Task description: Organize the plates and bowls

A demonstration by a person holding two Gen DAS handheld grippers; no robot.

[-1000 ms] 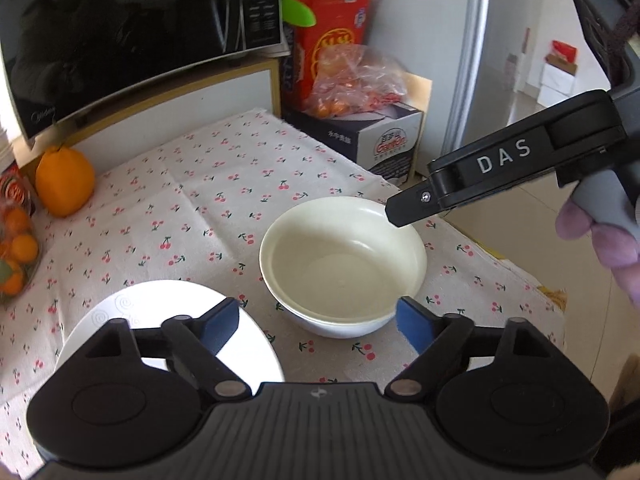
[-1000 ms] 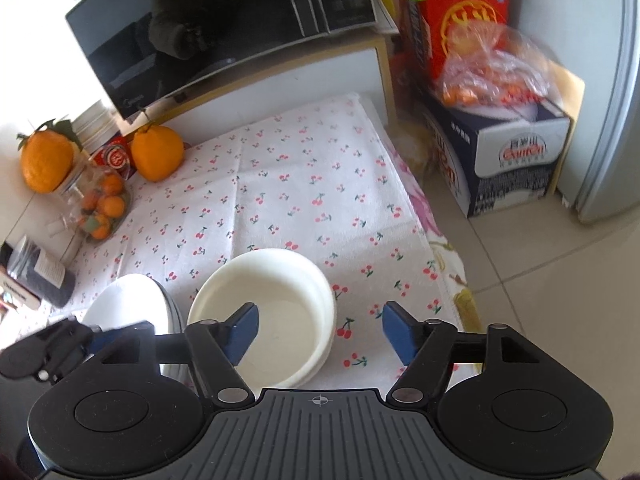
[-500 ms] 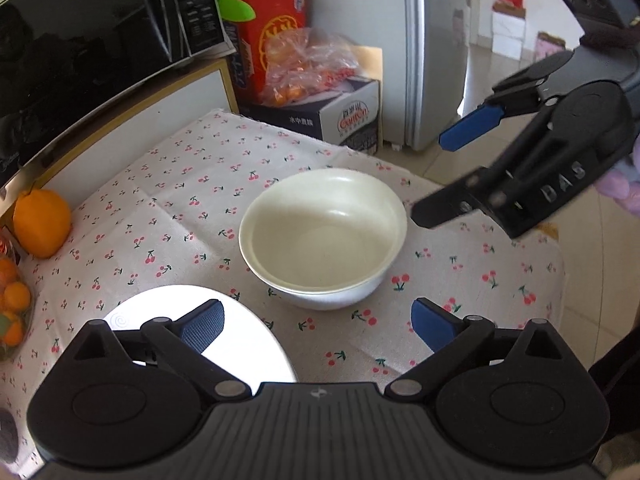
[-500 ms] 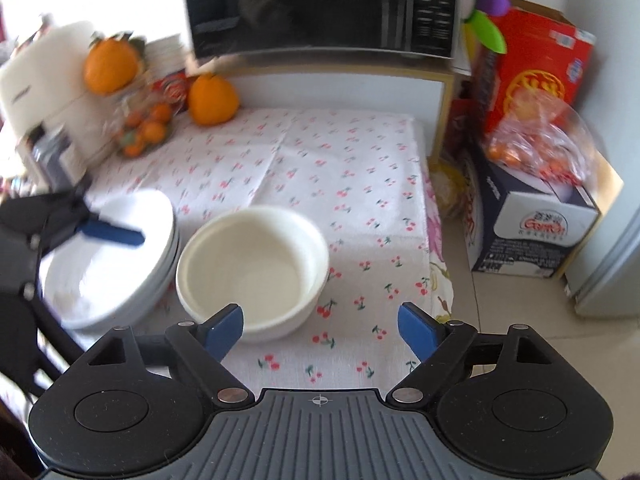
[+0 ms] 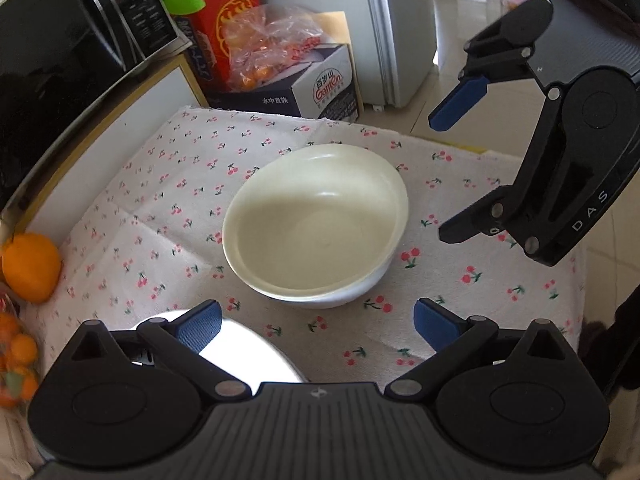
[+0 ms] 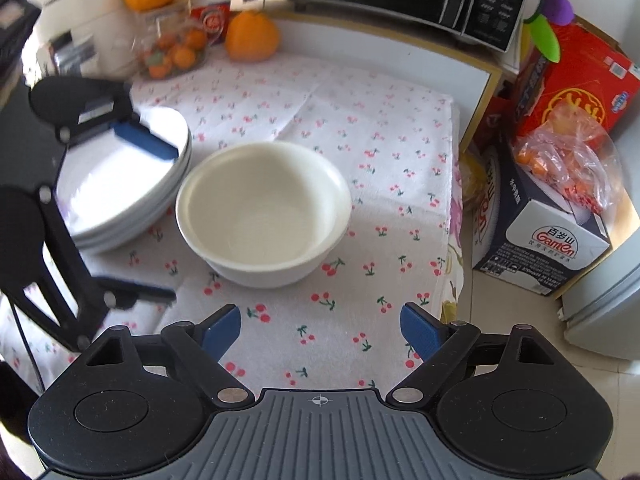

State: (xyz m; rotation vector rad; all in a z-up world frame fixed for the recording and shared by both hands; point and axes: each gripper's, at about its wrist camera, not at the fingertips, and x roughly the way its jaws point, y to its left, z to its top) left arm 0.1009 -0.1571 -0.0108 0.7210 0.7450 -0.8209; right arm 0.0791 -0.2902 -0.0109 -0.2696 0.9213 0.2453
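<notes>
Right wrist: bowl (image 6: 264, 208) empty, plates (image 6: 120, 196) stacked.

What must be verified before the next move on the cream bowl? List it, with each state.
1. Left gripper empty: ok. Its jaws are opening, with nothing between them.
2. Right gripper empty: ok. Its jaws are wide, with nothing between them.
3. Cream bowl upright and empty: ok.
4. Both grippers clear of the bowl: ok, neither touches it.
5. Gap between the bowl and the white plate stack: cannot tell, the rims look very close.
</notes>
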